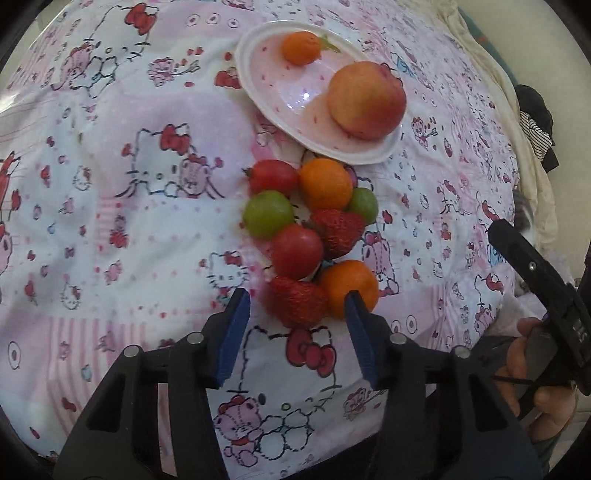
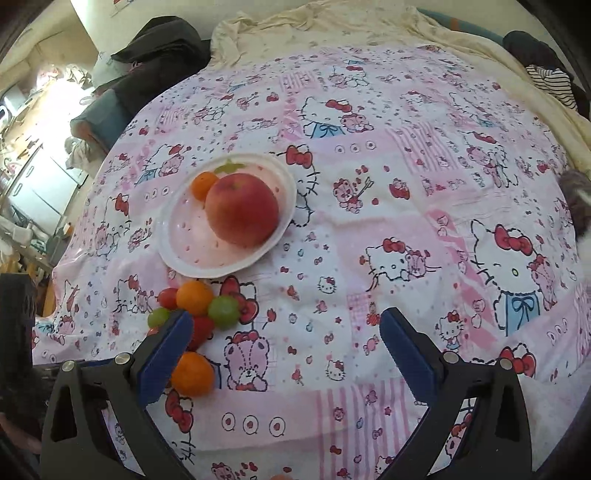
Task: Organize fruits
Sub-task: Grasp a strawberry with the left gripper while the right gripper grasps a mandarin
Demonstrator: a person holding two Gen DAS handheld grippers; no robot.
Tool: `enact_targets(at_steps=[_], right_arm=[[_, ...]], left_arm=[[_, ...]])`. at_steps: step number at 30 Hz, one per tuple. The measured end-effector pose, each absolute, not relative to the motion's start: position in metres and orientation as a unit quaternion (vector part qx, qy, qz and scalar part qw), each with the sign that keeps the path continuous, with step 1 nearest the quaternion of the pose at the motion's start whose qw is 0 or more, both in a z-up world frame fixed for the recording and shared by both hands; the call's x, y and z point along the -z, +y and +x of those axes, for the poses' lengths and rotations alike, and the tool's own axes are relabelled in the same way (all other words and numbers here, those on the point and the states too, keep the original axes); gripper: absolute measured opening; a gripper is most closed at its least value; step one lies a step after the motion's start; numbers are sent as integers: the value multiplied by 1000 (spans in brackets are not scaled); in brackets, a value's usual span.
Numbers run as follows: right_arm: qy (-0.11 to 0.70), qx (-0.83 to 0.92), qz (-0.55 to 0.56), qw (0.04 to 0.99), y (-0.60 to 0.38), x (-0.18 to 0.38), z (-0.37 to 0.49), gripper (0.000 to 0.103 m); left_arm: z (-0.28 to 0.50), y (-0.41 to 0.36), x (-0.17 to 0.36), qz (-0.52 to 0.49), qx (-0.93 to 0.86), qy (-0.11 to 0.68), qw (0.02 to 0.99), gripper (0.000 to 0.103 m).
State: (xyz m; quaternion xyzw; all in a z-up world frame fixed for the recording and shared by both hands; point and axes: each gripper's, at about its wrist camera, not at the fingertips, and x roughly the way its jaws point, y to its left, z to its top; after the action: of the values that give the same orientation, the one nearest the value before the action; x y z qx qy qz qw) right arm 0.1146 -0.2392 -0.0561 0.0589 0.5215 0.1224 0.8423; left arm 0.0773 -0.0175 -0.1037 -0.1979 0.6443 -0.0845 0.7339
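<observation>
A pink-and-white cartoon-print sheet [image 2: 369, 229] covered the whole work surface, with a cream blanket [image 2: 332, 29] bunched along its far edge and dark clothes [image 2: 162, 48] piled at the far left corner.

The left gripper [image 1: 297, 310] pointed steeply down at the near end of the fruit cluster. Its jaws stood apart, the blue pads to either side of a strawberry [image 1: 297, 301] without pressing on it; the right pad overlapped the near orange [image 1: 351, 288] in the left wrist view. The right gripper [image 2: 286, 336] hung over bare sheet just right of the cluster, its jaws wide apart and holding nothing. A hand [image 1: 532, 373] gripped its handle at the right edge of the left wrist view.

A white plate [image 2: 184, 236] with a pink centre lay beyond the cluster. On it sat a peach [image 1: 365, 99] near one rim and a small orange [image 1: 301, 48] near the far rim.

The loose fruits lay on the sheet just beside the plate, touching one another: a second orange [image 1: 325, 184], a second strawberry [image 1: 338, 230], a tomato [image 1: 297, 251], another tomato [image 1: 275, 177], a green grape [image 1: 267, 214] and a second grape [image 1: 364, 203].
</observation>
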Motion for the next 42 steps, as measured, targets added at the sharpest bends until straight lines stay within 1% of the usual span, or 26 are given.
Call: enact_targets(at_steps=[1, 2, 3, 11, 13, 17, 18, 19, 20, 26, 29, 34, 36, 37, 40, 42], right_arm=[[529, -144, 74, 833, -239, 58, 116, 102], [534, -155, 83, 827, -239, 60, 116, 98], [537, -159, 84, 824, -238, 62, 116, 97], [541, -175, 86, 818, -233, 63, 114, 97], [543, -176, 92, 816, -234, 64, 114, 97], [544, -173, 95, 816, -235, 65, 116, 97], [544, -173, 96, 815, -235, 65, 116, 97], [544, -173, 95, 816, -235, 65, 116, 97], [544, -172, 94, 816, -234, 65, 116, 97], [546, -172, 95, 814, -235, 67, 115, 97], [550, -175, 92, 812, -234, 69, 115, 97], [583, -204, 79, 782, -218, 84, 114, 97], [597, -227, 55, 767, -201, 91, 110, 88], [602, -237, 45, 761, -195, 94, 109, 80], [617, -266, 19, 740, -174, 106, 103, 67], [620, -276, -5, 734, -161, 112, 99, 66]], left_arm=[[78, -19, 105, -198, 84, 645, 733, 49], [79, -21, 108, -200, 82, 649, 729, 49], [79, -21, 111, -203, 82, 652, 726, 49], [79, -17, 117, -227, 73, 652, 720, 48], [78, -15, 116, -231, 73, 651, 720, 46], [75, -8, 117, -247, 69, 651, 715, 45], [75, -7, 117, -250, 68, 651, 713, 43], [76, -7, 118, -255, 71, 651, 711, 29], [77, -8, 121, -253, 75, 658, 706, 26], [75, -10, 111, -236, 87, 655, 713, 25], [72, -8, 100, -183, 74, 655, 729, 25], [67, 2, 98, -166, 67, 659, 731, 25], [67, 4, 99, -171, 65, 658, 731, 25], [66, 4, 98, -170, 66, 656, 732, 25], [66, 0, 92, -157, 67, 647, 743, 25], [66, 2, 85, -154, 69, 638, 751, 25]])
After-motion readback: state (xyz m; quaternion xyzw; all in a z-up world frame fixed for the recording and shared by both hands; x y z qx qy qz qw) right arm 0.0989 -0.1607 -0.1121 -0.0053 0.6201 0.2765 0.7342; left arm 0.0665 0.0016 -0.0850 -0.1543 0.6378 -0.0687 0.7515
